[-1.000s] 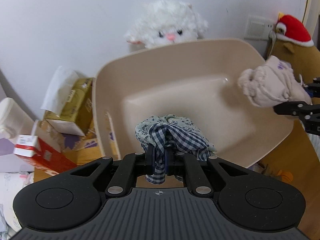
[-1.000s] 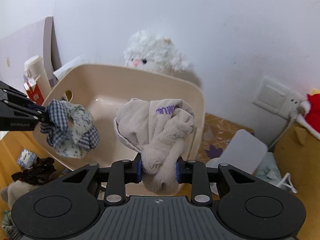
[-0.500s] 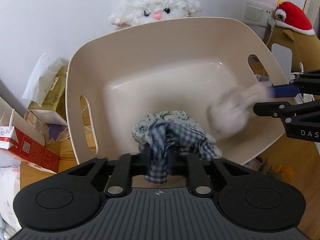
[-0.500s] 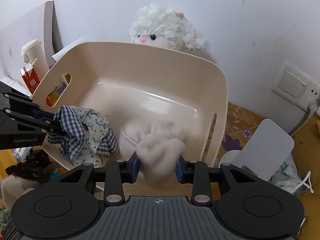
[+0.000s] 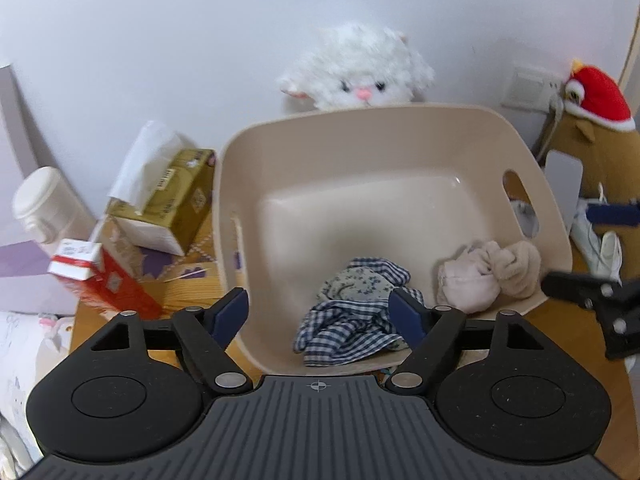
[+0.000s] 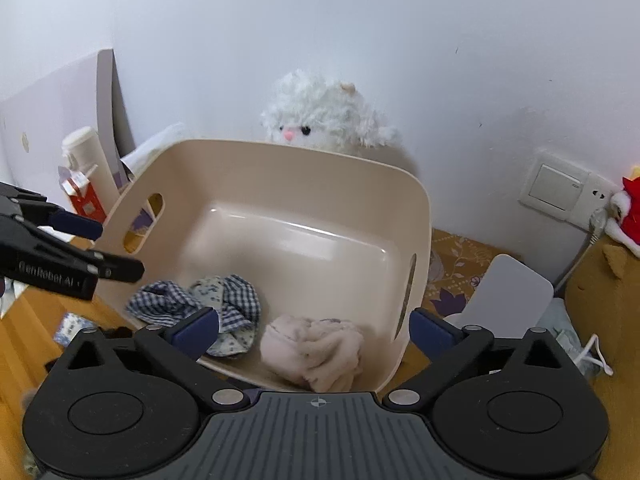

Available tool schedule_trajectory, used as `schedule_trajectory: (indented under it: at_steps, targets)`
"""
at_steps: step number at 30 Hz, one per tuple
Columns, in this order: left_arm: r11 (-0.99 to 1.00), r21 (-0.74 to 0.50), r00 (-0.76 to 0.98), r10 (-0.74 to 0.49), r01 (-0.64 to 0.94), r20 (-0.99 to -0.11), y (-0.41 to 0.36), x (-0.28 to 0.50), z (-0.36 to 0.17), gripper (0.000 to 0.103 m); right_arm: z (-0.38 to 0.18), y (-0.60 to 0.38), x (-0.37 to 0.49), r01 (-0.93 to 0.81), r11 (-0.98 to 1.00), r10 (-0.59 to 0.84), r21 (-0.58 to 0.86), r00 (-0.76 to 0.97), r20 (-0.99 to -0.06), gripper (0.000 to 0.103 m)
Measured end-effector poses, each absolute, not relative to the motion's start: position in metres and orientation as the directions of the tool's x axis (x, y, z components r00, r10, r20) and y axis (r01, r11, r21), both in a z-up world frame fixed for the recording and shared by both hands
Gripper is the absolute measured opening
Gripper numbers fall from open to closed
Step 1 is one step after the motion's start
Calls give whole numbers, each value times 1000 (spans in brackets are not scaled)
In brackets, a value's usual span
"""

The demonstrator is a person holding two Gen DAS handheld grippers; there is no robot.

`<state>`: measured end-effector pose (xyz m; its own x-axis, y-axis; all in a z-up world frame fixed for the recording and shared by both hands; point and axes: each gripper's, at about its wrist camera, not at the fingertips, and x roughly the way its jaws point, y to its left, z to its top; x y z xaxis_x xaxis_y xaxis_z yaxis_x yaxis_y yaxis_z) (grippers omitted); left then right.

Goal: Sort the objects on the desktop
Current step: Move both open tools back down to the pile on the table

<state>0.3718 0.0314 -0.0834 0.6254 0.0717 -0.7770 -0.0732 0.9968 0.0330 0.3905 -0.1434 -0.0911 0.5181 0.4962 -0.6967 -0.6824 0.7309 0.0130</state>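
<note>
A beige plastic bin point(image 5: 360, 152) point(image 6: 280, 184) stands on the wooden desk against the wall. A blue checked and floral cloth point(image 5: 352, 312) point(image 6: 200, 304) lies in its near part. A pale pink-beige cloth bundle point(image 5: 488, 276) point(image 6: 316, 348) lies beside it on the right. My left gripper point(image 5: 322, 314) is open and empty, just in front of the checked cloth. My right gripper point(image 6: 314, 328) is open and empty over the pink bundle. The left gripper also shows in the right wrist view point(image 6: 100, 248).
A white plush toy point(image 5: 360, 72) sits behind the bin. A gold tissue box point(image 5: 168, 200), a red carton point(image 5: 100, 280) and a white bottle point(image 5: 44, 204) stand to the left. A brown plush with a red hat point(image 5: 596, 120) and a white card point(image 6: 508, 292) are on the right.
Both grippers have opened and let go of their cloths, which now lie in the bin. Both grippers have pulled back toward the bin's near edge.
</note>
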Motion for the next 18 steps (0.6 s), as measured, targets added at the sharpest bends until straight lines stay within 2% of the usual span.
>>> schedule_trajectory:
  at_steps: [8,18]
  targets:
    - [994,54,647,102,-93,-755,47,341,-71,82,-89,-137,343,-700,713,473,-36,518,-712,103]
    - [997,30,636,64,-64,-769,69,280,-72,82,-95,-123,266,-689,725,462,-1,487,-741,103]
